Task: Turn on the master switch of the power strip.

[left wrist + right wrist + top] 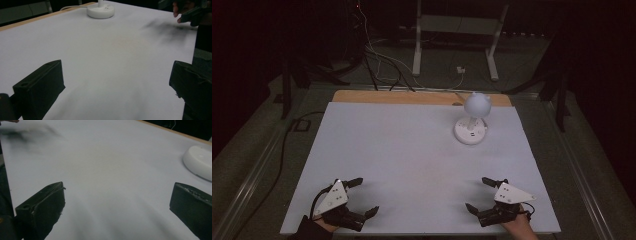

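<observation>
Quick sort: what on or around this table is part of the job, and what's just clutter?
Part of the job:
- white desk lamp, standing at the table's far right
- left hand-held gripper, open, near edge
- right hand-held gripper, open, near edge

Just lying about:
- white table cover, bare work surface
- cables on the floor behind the table
- white stand frame behind the table

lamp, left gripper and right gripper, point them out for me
lamp (476,104), high view, on its round white head
left gripper (361,196), high view, midway between its two open black fingertips
right gripper (478,194), high view, midway between its two open black fingertips
</observation>
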Action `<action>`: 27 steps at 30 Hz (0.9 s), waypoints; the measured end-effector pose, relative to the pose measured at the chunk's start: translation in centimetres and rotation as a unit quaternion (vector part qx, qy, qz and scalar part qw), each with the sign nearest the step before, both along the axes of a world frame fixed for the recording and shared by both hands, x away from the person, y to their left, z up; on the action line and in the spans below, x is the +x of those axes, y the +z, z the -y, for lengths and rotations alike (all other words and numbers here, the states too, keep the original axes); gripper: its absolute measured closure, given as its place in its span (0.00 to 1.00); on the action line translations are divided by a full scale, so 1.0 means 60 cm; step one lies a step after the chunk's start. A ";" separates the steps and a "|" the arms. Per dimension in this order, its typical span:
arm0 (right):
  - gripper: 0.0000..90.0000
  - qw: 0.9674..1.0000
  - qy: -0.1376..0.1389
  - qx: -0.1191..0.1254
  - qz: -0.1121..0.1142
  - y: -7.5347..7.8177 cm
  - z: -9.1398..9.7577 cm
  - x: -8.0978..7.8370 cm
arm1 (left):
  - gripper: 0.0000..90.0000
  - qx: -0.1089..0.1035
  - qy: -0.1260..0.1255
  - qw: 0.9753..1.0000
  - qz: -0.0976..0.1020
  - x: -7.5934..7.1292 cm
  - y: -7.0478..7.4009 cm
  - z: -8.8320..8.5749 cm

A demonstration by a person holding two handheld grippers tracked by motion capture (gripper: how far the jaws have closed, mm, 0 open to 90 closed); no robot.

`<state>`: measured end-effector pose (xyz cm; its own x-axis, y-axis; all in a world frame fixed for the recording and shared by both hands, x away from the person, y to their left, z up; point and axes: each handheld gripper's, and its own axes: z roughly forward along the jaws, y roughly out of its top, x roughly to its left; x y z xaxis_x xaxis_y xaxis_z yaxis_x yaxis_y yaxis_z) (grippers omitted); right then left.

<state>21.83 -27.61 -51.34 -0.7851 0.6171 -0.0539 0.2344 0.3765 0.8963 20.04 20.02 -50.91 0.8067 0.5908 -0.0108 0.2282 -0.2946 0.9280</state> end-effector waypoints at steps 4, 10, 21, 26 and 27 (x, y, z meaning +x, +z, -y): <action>0.00 1.000 -0.006 0.013 0.004 0.004 0.007 0.001 | 0.00 -0.004 0.006 1.000 0.002 0.001 -0.001 -0.005; 0.00 1.000 -0.013 0.012 0.000 0.003 0.012 0.005 | 0.00 0.015 0.008 1.000 0.000 0.001 -0.006 -0.005; 0.00 1.000 -0.021 -0.016 -0.005 0.003 0.010 0.005 | 0.00 0.007 0.003 1.000 -0.009 0.002 -0.006 -0.006; 0.00 0.999 -0.023 -0.026 -0.007 0.001 0.008 0.004 | 0.00 0.006 0.002 1.000 -0.009 0.002 -0.006 -0.006; 0.00 0.999 -0.022 -0.026 -0.008 0.001 0.007 0.004 | 0.00 0.006 0.002 1.000 -0.009 0.002 -0.006 -0.006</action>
<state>22.09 -28.01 -51.29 -0.7582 0.6479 -0.0733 0.2667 0.4108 0.8719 20.16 20.36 -51.25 0.8037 0.5947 -0.0192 0.2471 -0.3042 0.9200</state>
